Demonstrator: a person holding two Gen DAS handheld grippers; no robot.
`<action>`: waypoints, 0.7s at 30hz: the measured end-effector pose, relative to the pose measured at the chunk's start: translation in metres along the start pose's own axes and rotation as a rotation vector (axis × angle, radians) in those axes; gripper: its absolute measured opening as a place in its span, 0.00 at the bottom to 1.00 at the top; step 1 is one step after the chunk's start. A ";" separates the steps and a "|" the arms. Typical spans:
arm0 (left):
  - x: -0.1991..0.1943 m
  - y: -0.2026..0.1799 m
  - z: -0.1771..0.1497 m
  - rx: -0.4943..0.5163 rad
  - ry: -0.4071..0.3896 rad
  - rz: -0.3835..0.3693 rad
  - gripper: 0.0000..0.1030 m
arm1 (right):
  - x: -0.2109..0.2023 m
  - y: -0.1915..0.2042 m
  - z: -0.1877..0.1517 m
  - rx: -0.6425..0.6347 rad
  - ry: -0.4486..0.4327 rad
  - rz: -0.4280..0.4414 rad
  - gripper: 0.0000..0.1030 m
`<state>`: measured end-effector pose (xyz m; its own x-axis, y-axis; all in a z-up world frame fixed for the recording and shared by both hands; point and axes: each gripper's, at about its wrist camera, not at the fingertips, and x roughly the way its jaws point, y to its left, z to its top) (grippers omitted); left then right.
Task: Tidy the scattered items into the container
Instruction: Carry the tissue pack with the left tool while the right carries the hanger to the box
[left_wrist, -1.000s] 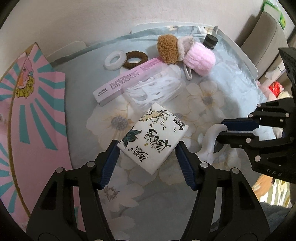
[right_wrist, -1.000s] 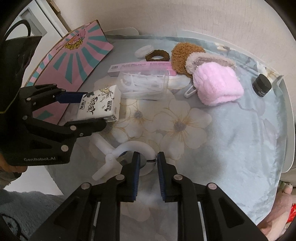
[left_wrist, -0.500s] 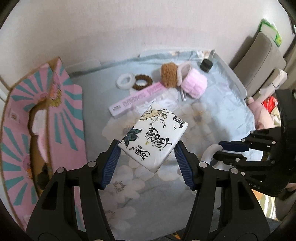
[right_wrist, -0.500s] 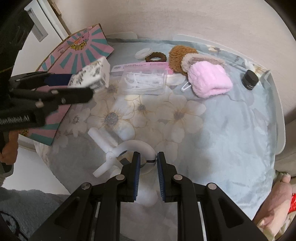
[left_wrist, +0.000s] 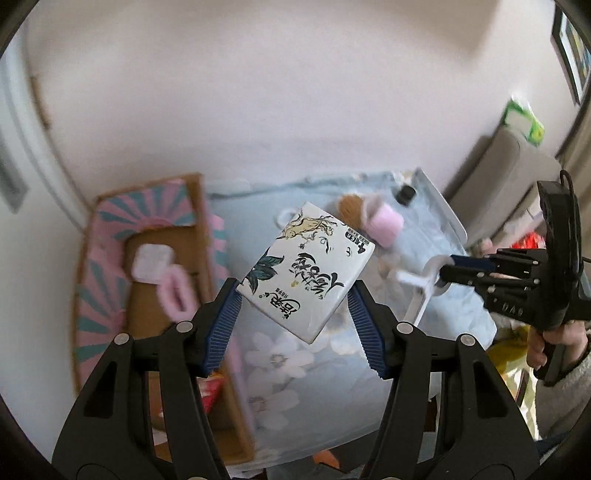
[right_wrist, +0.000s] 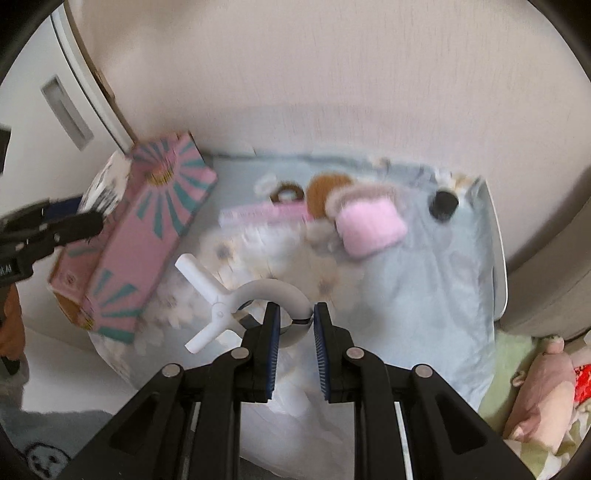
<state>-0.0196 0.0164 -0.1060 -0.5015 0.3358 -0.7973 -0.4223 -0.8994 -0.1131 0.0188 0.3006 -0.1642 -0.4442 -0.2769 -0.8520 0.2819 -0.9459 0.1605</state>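
A white tissue pack (left_wrist: 306, 269) with ink drawings hangs tilted in the air, and my left gripper (left_wrist: 293, 295) is shut on its two sides. Down to its left lies the open pink-and-teal cardboard box (left_wrist: 107, 236), with a white pouch (left_wrist: 151, 260) and a pink item (left_wrist: 175, 295) inside. My right gripper (right_wrist: 295, 321) is shut on the ring end of a large white plastic clip (right_wrist: 229, 295), held above the floral cloth. In the right wrist view the left gripper (right_wrist: 74, 218) and the tissue pack (right_wrist: 107, 184) are beside the box (right_wrist: 147, 236).
On the blue floral cloth (right_wrist: 424, 280) at the back lie a pink fluffy item (right_wrist: 369, 229), a brown puff (right_wrist: 325, 188), a brown hair tie (right_wrist: 286, 194), a long pink carton (right_wrist: 262, 214) and a black jar (right_wrist: 445, 201). A grey chair (left_wrist: 506, 184) stands right.
Both grippers have risen. The left one carried the tissue pack up and leftward, and the open box has come into view. The right one lifted the white clip off the cloth.
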 end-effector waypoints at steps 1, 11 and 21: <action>-0.006 0.007 0.000 -0.011 -0.006 0.014 0.56 | -0.004 0.003 0.006 0.001 -0.016 0.012 0.16; -0.044 0.087 -0.019 -0.110 -0.016 0.271 0.56 | -0.003 0.089 0.075 -0.203 -0.092 0.082 0.17; -0.021 0.138 -0.057 -0.211 0.073 0.263 0.34 | 0.059 0.206 0.109 -0.434 -0.010 0.161 0.16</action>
<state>-0.0242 -0.1312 -0.1390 -0.5141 0.0711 -0.8548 -0.1167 -0.9931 -0.0124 -0.0420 0.0706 -0.1272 -0.3732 -0.4183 -0.8281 0.6769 -0.7332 0.0653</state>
